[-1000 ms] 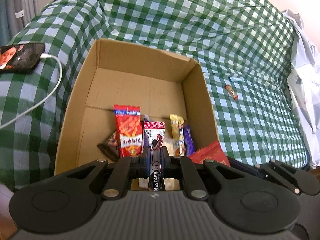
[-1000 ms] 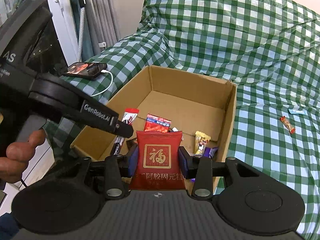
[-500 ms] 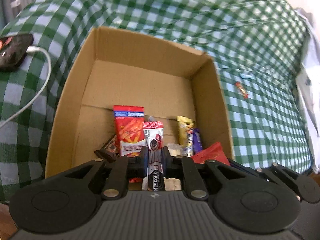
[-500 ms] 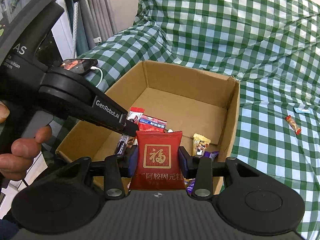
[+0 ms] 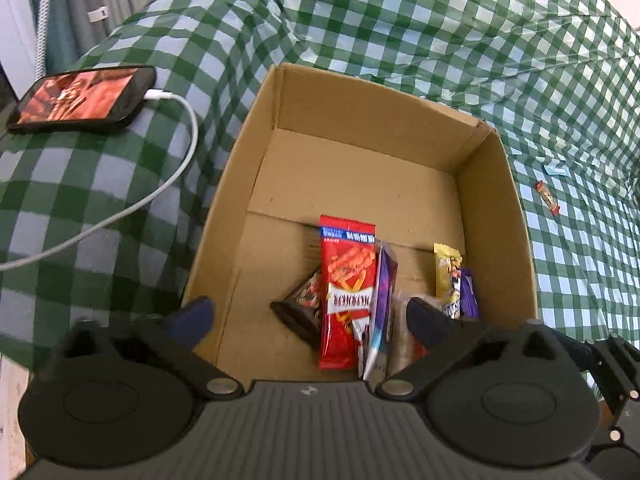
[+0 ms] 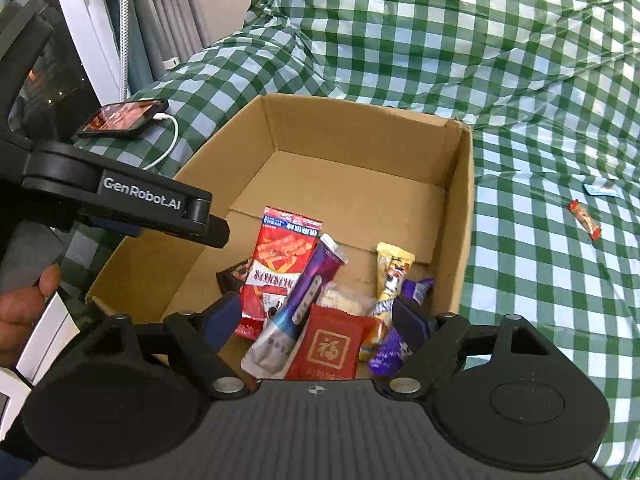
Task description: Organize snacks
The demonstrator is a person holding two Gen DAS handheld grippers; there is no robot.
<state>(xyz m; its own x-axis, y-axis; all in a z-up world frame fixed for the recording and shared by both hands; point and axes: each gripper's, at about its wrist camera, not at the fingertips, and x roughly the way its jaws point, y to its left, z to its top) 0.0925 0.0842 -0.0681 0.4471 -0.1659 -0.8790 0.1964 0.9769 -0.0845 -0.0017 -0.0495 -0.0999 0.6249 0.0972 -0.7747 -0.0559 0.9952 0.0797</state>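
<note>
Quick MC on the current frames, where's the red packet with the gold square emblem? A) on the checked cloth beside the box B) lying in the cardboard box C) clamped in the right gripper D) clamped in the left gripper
B: the red packet lies among the snacks in the cardboard box, and the right gripper above it has its jaws spread and empty.

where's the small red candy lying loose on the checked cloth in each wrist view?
Left wrist view: small red candy at the right edge, on the checked cloth just right of the cardboard box.
Right wrist view: small red candy at right, mid-height, also on the cloth right of the box.
Shared landmark: the phone with its white cable, left of the box.
</note>
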